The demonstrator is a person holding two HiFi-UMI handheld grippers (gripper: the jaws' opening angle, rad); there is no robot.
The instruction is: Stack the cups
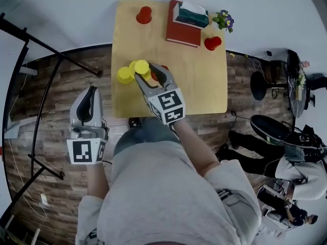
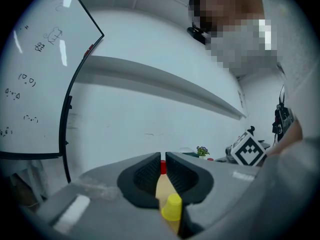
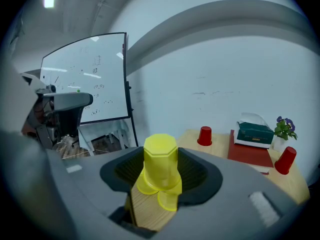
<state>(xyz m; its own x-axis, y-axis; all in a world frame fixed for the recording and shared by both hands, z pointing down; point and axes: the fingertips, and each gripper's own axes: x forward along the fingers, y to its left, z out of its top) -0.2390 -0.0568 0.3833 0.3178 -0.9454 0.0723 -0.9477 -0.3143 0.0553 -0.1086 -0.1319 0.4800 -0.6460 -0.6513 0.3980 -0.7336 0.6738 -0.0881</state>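
Right gripper (image 1: 151,75) pinching upturned yellow cup (image 3: 160,159), left gripper (image 1: 91,92) pressed together on nothing, off wooden table (image 1: 204,86) edge

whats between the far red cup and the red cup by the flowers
A red book with a tissue box on it; head view.

Right gripper (image 3: 161,155) has its jaws clamped on an upside-down yellow cup (image 3: 160,168), with more yellow cups (image 3: 168,200) just under it on the wooden table (image 3: 150,213). Farther back, red cups (image 3: 204,135) sit either side of a red book (image 3: 249,154).
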